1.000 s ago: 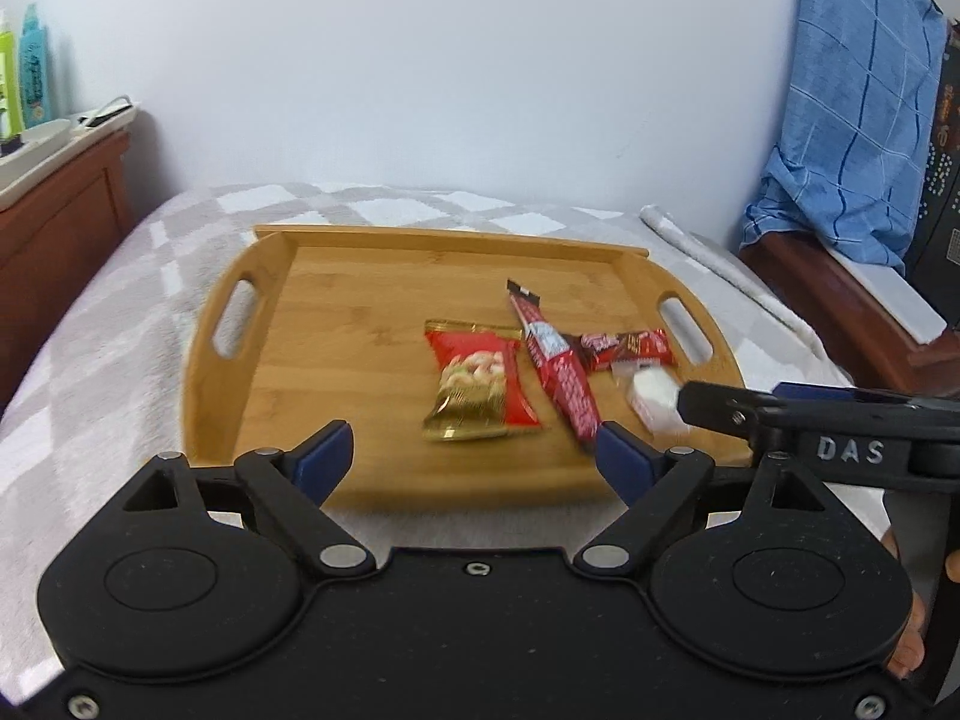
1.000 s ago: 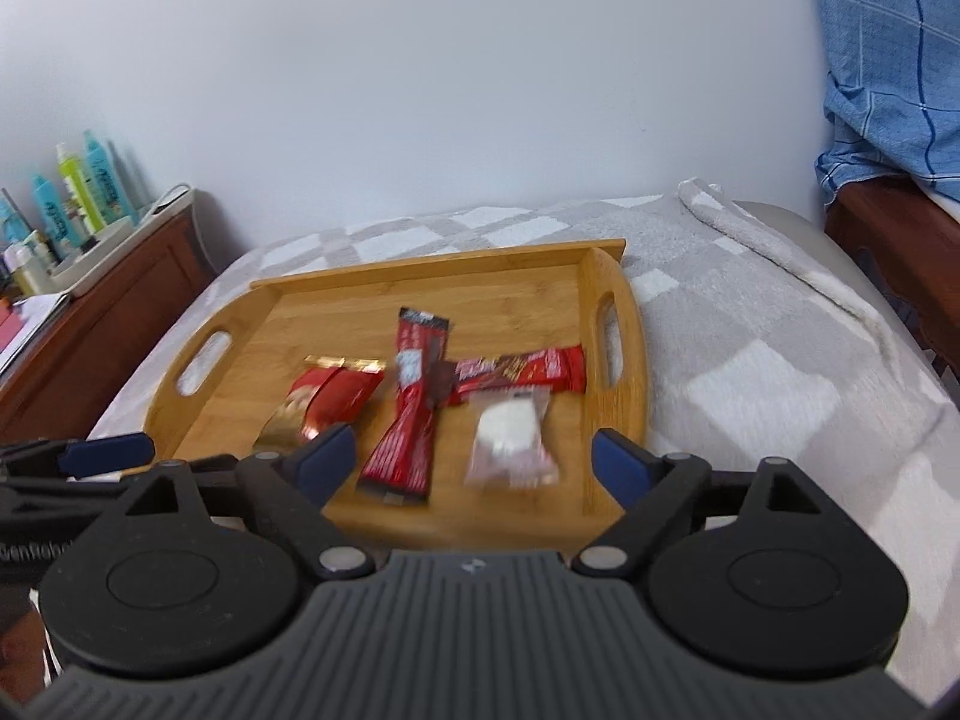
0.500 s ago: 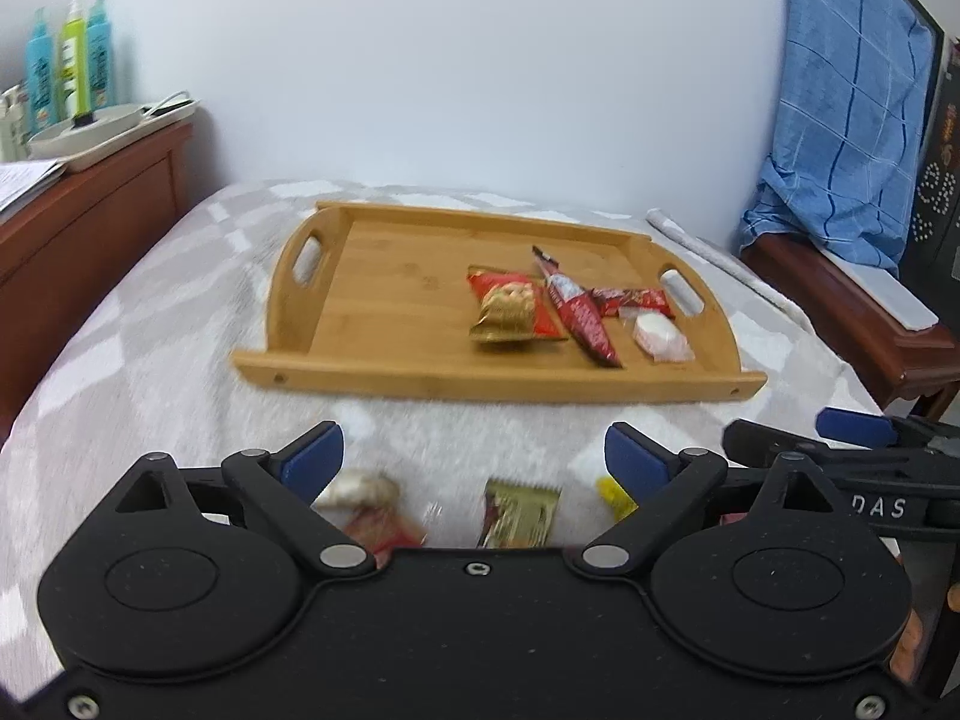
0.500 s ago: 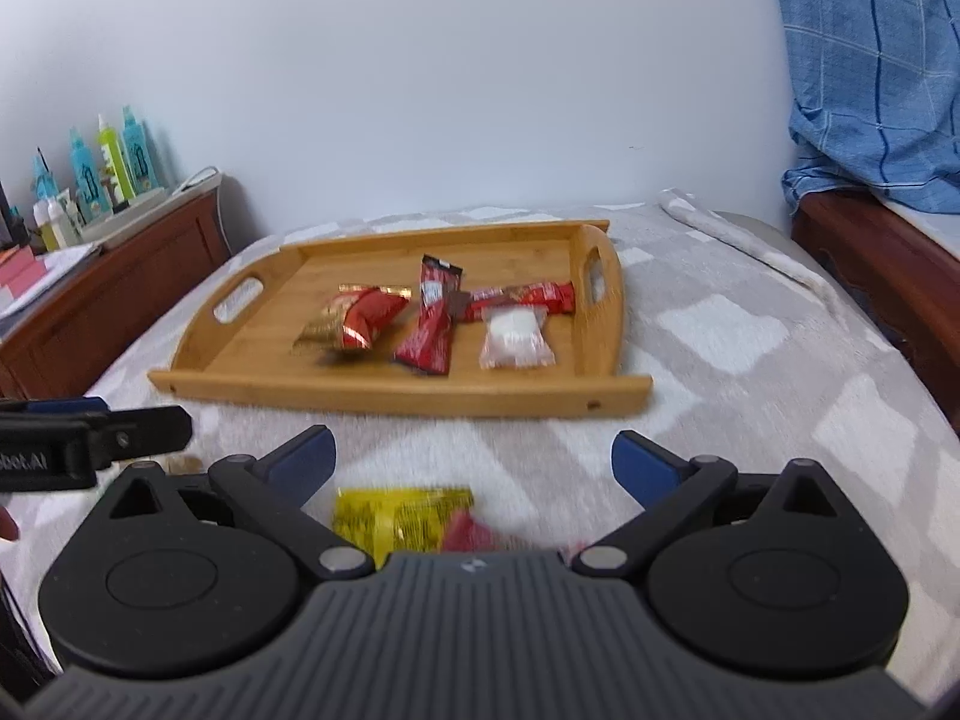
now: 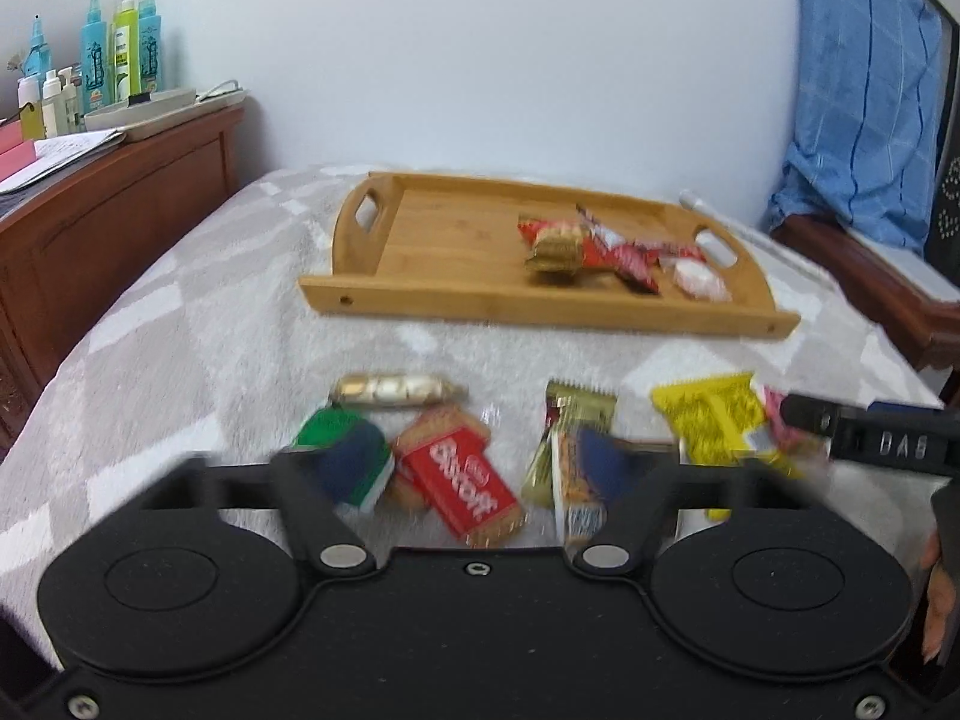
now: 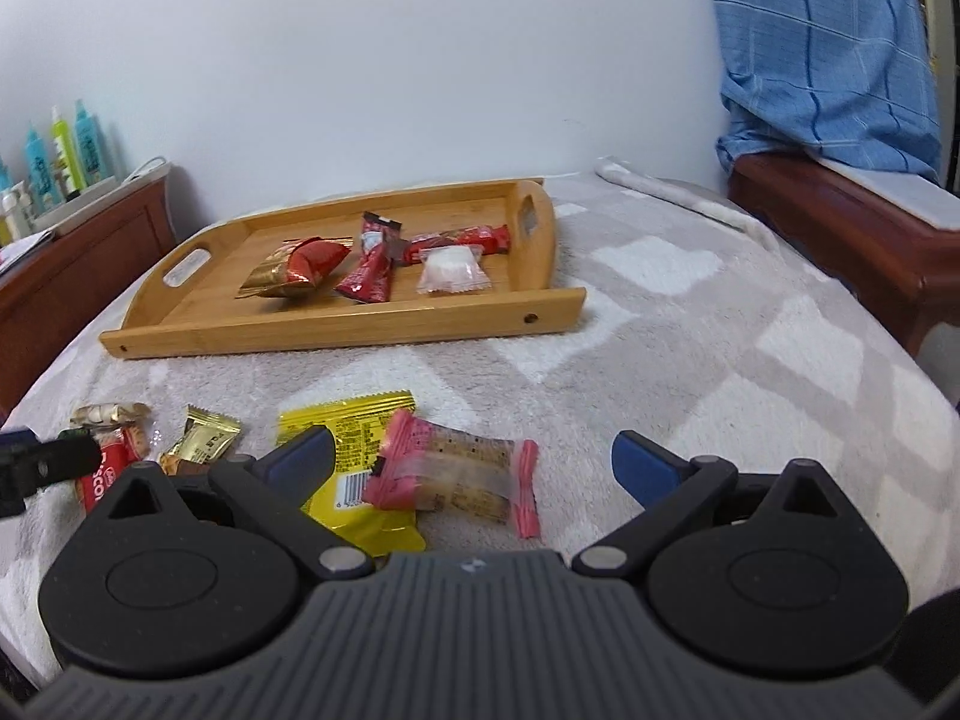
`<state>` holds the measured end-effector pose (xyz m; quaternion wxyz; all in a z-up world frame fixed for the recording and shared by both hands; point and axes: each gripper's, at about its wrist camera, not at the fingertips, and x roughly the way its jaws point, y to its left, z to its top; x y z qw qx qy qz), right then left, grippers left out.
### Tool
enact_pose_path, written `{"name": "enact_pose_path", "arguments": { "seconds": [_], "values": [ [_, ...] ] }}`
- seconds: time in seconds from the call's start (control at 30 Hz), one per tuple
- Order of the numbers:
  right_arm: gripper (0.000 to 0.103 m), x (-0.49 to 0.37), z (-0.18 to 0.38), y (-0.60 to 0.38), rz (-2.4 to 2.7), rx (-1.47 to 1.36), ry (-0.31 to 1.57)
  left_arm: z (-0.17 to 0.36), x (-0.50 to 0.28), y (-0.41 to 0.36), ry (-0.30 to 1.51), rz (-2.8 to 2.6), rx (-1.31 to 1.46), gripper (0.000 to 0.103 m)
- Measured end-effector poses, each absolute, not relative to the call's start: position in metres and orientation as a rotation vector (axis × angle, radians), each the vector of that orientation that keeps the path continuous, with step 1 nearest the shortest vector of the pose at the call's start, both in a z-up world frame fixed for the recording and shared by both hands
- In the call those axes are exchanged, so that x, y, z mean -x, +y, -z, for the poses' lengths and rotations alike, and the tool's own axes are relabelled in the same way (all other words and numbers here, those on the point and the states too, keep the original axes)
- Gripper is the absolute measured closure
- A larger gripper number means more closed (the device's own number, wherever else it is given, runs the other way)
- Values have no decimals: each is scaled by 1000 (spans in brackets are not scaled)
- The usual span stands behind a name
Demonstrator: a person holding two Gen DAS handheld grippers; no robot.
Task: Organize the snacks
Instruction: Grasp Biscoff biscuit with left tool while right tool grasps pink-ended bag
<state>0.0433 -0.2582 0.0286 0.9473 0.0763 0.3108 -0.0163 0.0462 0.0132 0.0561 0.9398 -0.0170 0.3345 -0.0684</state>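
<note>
Loose snacks lie on the grey checked blanket in front of a wooden tray (image 5: 444,294). My left gripper (image 5: 477,468) hovers low over them, blurred, its jaws closing. A red biscuit packet (image 5: 462,483) lies between its fingers, and the pads are not pressing on it. A green packet (image 5: 327,423) sits under its left finger and a gold-and-orange packet (image 5: 570,480) under its right. My right gripper (image 6: 474,462) stands wide open around a clear packet with pink ends (image 6: 450,474), which overlaps a yellow packet (image 6: 354,438). The tray (image 6: 336,330) holds several red snacks and a white candy (image 6: 453,267).
A gold foil roll (image 5: 390,389) lies beyond the green packet. A wooden cabinet (image 5: 114,204) with bottles stands at the left. A blue cloth (image 6: 828,54) hangs over wooden furniture at the right. A white wall is behind the tray.
Both grippers pulled back from the tray and sank toward the loose snacks on the blanket. The left jaws have narrowed over the red biscuit packet. The right jaws stayed wide.
</note>
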Motion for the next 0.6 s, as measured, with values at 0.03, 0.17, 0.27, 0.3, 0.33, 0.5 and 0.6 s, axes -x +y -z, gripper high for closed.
{"name": "enact_pose_path", "arguments": {
  "seconds": [0.03, 0.17, 0.27, 0.3, 0.33, 0.5, 0.6],
  "values": [
    [1, -43, -27, -258, 30, -165, 634, -53, -46, 13, 706, 132, 35, 60],
    [7, -43, -24, -257, 34, -180, 633, -42, -41, 17, 747, 123, 89, 60],
    [19, -42, -23, -255, 49, -172, 634, -36, -40, 18, 758, 109, 102, 60],
    [21, -42, -22, -255, 54, -173, 634, -34, -40, 18, 760, 105, 109, 60],
    [24, -43, -22, -255, 59, -176, 637, -33, -41, 19, 761, 104, 115, 60],
    [25, -45, -18, -258, 58, -207, 658, -29, -53, 17, 773, 65, 127, 60],
    [25, -48, -15, -259, 56, -216, 674, -27, -58, 15, 772, 63, 142, 59]
  ]
}}
